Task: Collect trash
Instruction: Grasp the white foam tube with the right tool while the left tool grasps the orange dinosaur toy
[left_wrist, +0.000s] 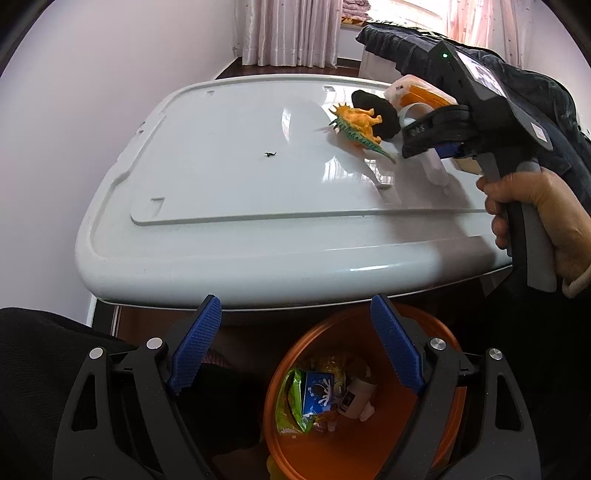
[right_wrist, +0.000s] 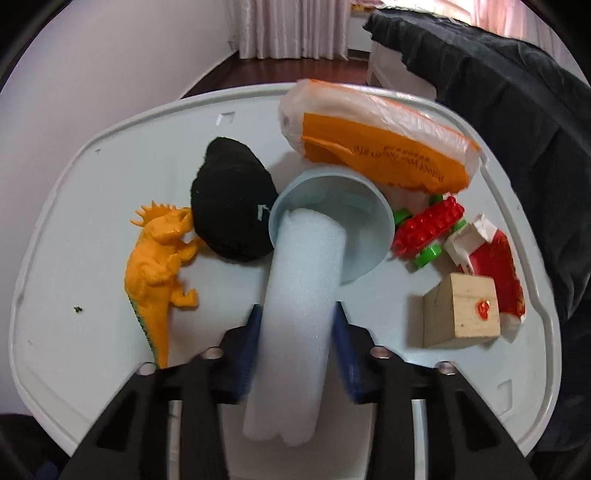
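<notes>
Right gripper (right_wrist: 297, 325): jaws clamped on a white rolled foam sheet (right_wrist: 299, 314), whose far end rested inside a pale blue plastic cup (right_wrist: 365, 236) lying on its side on the glossy white tabletop (right_wrist: 92, 221).

Left gripper (left_wrist: 291, 347): jaws spread wide and holding nothing, hovering above a round orange plastic bin (left_wrist: 369, 446) set below the tabletop's near edge. The bin held a green snack wrapper (left_wrist: 291, 402) and a blue printed packet (left_wrist: 319, 397).

Left of the cup: a black knitted cloth lump (right_wrist: 231, 210) and an orange plastic dinosaur toy (right_wrist: 159, 266).

Far side: an orange-and-clear plastic package (right_wrist: 376, 136).

Right of the cup: a red toy brick car with green wheels (right_wrist: 428, 225), a red-and-white crumpled carton (right_wrist: 491, 262) and a pale wooden cube (right_wrist: 461, 310).
</notes>
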